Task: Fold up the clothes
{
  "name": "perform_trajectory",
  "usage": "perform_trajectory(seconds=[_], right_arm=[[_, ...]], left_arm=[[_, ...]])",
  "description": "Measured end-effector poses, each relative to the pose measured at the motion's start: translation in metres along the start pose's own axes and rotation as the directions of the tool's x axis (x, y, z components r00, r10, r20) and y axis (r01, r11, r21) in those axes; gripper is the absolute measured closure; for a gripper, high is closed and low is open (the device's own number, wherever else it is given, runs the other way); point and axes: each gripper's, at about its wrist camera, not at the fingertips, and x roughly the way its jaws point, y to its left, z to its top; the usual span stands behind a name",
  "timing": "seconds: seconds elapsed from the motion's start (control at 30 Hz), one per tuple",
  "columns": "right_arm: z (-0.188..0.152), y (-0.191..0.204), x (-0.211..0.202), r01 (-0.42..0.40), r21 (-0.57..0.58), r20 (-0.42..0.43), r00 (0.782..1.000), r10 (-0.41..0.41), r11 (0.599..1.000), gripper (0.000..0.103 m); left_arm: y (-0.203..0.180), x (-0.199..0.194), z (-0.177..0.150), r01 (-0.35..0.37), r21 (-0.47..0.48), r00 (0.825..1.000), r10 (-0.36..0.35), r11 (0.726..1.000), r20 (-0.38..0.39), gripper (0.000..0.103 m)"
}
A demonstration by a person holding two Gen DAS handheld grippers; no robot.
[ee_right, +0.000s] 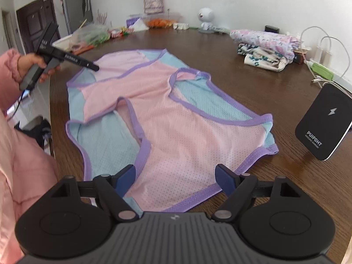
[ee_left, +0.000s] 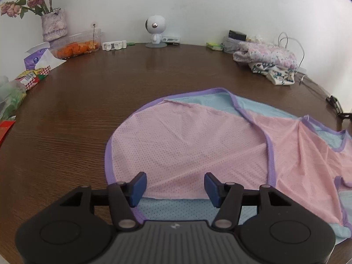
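Pink mesh fills both wrist views: the garment (ee_right: 176, 118), pink and pale blue with purple binding, lies spread on the brown wooden table (ee_left: 66, 110), one side already lapped across the middle. Your right gripper (ee_right: 175, 179) hangs just over the near hem with its blue pads spread wide and nothing between them. Your left gripper (ee_left: 175, 186) is the same story, pads apart, the pink edge lying under the gap but not pinched. In the right wrist view your left hand (ee_right: 33, 66) shows at nine o'clock, its tool pointing in over the far end of the cloth. So both grips look free, and I'd judge you are between folds. For the next one, take the purple binding rather than the loose mesh; that weave is thin and will likely slip or bunch. Pinch both ends of one edge at matching points, lift together, and lay it straight so the trim lines up. Mind the black charger (ee_right: 323, 121) at three o'clock, close to the hem, and the folded pile (ee_right: 266, 46) at one o'clock.
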Motion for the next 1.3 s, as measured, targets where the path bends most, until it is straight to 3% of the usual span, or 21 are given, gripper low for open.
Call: perform_trajectory(seconds=[0.03,0.07,0.1,0.17,0.3,0.47,0.57,0.7,0.83,1.1,1.3], right_arm=[[0.001,0.002,-0.008,0.005,0.03,0.05,0.999,-0.006,1.0,0.019],[0.003,0.006,-0.017,0.012,0.06,0.108,0.994,-0.018,0.998,0.008],[0.006,0.012,-0.027,0.019,0.082,0.161,0.986,-0.032,0.996,0.0],[0.008,0.027,-0.042,0.017,0.097,0.236,0.971,-0.04,0.995,0.0],[0.009,0.062,-0.047,0.053,0.129,0.282,0.955,-0.088,0.99,0.0],[0.002,0.093,-0.033,0.121,0.244,0.229,0.957,-0.179,0.962,0.0],[-0.011,0.111,-0.027,0.164,0.319,0.233,0.941,-0.245,0.933,0.0],[-0.025,0.122,-0.021,0.145,0.433,0.263,0.924,-0.278,0.89,0.0],[-0.026,0.137,-0.013,0.183,0.417,0.22,0.93,-0.294,0.89,0.0],[-0.027,0.149,-0.017,0.236,0.383,0.214,0.918,-0.334,0.893,0.0],[-0.031,0.152,-0.019,0.32,0.319,0.189,0.901,-0.391,0.892,0.0]], left_arm=[[0.0,-0.007,0.002,0.017,0.001,0.999,-0.017,1.0,0.041,0.037],[-0.001,-0.016,0.004,0.033,0.005,0.995,-0.033,0.999,0.089,0.032],[-0.003,-0.023,0.006,0.045,0.015,0.991,-0.047,0.999,0.126,0.019],[-0.007,-0.037,0.008,0.068,0.041,0.978,-0.074,0.997,0.196,0.01],[-0.016,-0.05,0.002,0.147,0.039,0.962,-0.152,0.988,0.227,0.0],[-0.028,-0.061,-0.024,0.207,0.015,0.956,-0.206,0.978,0.211,0.0],[-0.038,-0.069,-0.044,0.229,0.008,0.949,-0.225,0.973,0.222,0.0],[-0.051,-0.075,-0.061,0.302,0.033,0.934,-0.303,0.953,0.188,0.0],[-0.067,-0.079,-0.071,0.305,0.113,0.936,-0.32,0.946,0.148,0.0],[-0.061,-0.083,-0.08,0.292,0.107,0.939,-0.306,0.95,0.156,0.0],[-0.052,-0.087,-0.082,0.288,0.123,0.938,-0.306,0.95,0.163,0.0]])
